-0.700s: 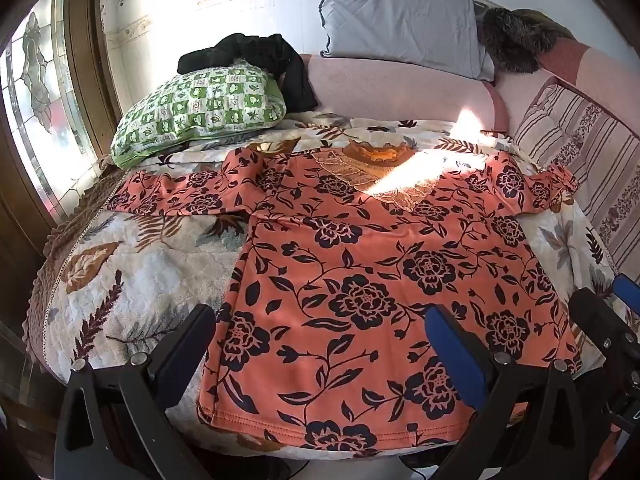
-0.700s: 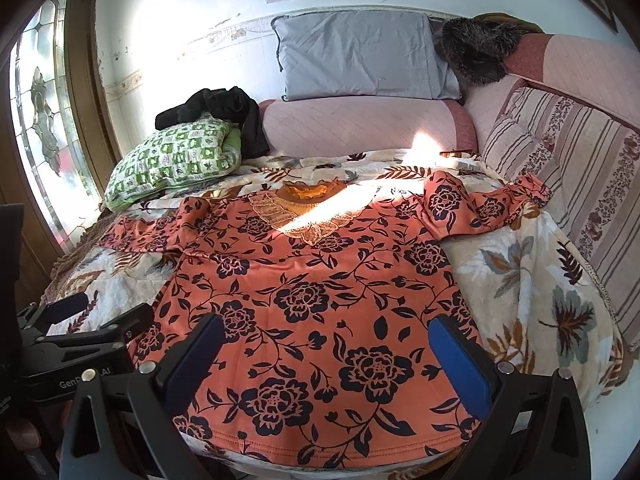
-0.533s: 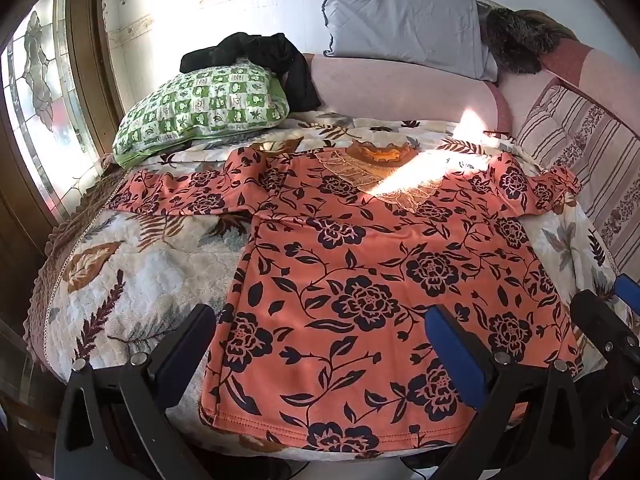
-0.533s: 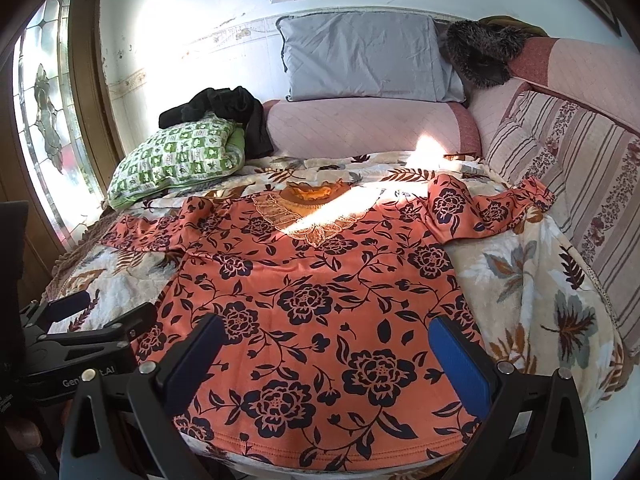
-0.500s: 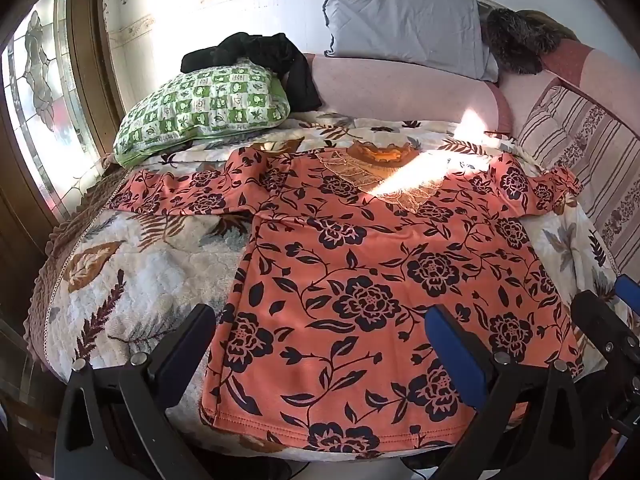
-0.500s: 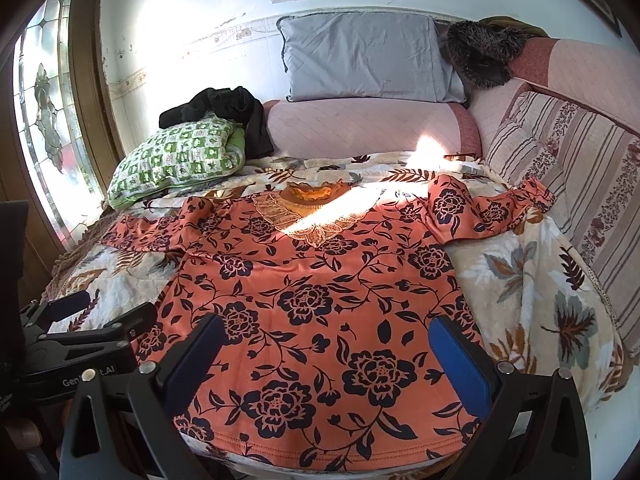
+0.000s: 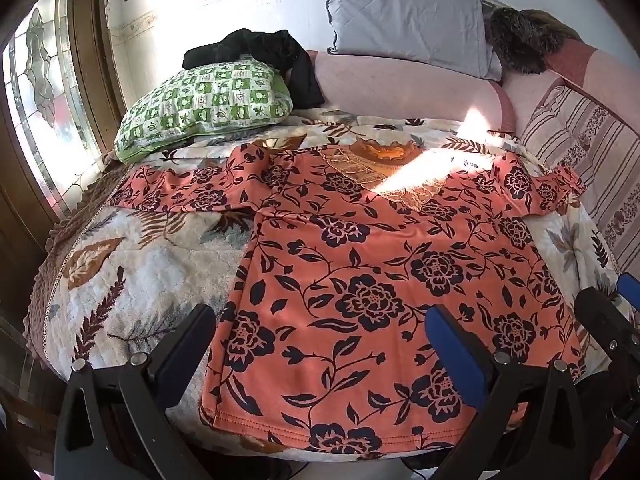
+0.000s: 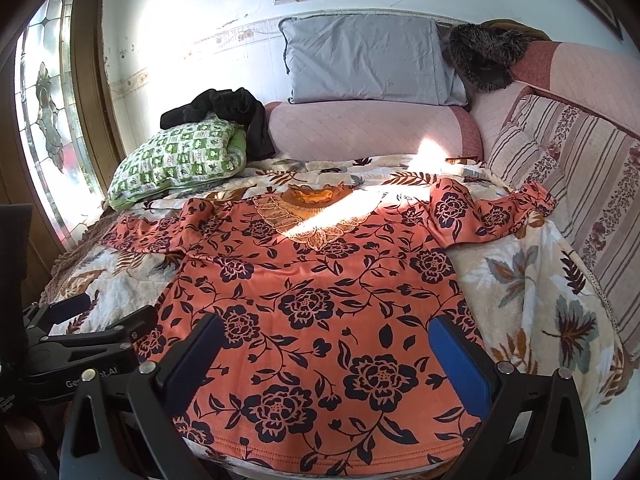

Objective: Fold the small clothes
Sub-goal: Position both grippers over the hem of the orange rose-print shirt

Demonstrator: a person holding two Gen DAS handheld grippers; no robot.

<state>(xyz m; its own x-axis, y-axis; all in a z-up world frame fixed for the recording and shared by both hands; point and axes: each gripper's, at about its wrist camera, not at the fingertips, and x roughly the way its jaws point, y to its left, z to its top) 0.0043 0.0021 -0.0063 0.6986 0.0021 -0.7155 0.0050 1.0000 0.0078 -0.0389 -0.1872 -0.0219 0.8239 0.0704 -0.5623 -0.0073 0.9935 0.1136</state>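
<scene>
1. The bed [image 7: 132,280], under a leaf-print blanket, spreads ahead of both sets of jaws and carries everything.
2. The orange floral top [image 7: 372,280] lies flat and face up on the bed, hem just beyond the jaws, neckline at the far end, a sleeve stretched out to each side. No fold is made yet.
3. A green checked pillow [image 7: 204,104] and a black garment [image 7: 264,50] sit well beyond the jaws, to the left.
4. The left gripper [image 7: 320,332] hangs over the hem's left part, jaws spread wide and empty.
5. The right gripper [image 8: 326,344] hangs over the hem's middle and right part, jaws likewise spread and empty.
6. Risk, as I judge it: the jaws could pinch blanket pile together with the thin hem, dragging the bedding, and the rumpled right sleeve [image 8: 492,212] could skew the fold.
7. Writing: the left gripper's body in the right wrist view shows partly hidden letters, "Ge…" and "…t.AI"; the rest cannot be read.
</scene>
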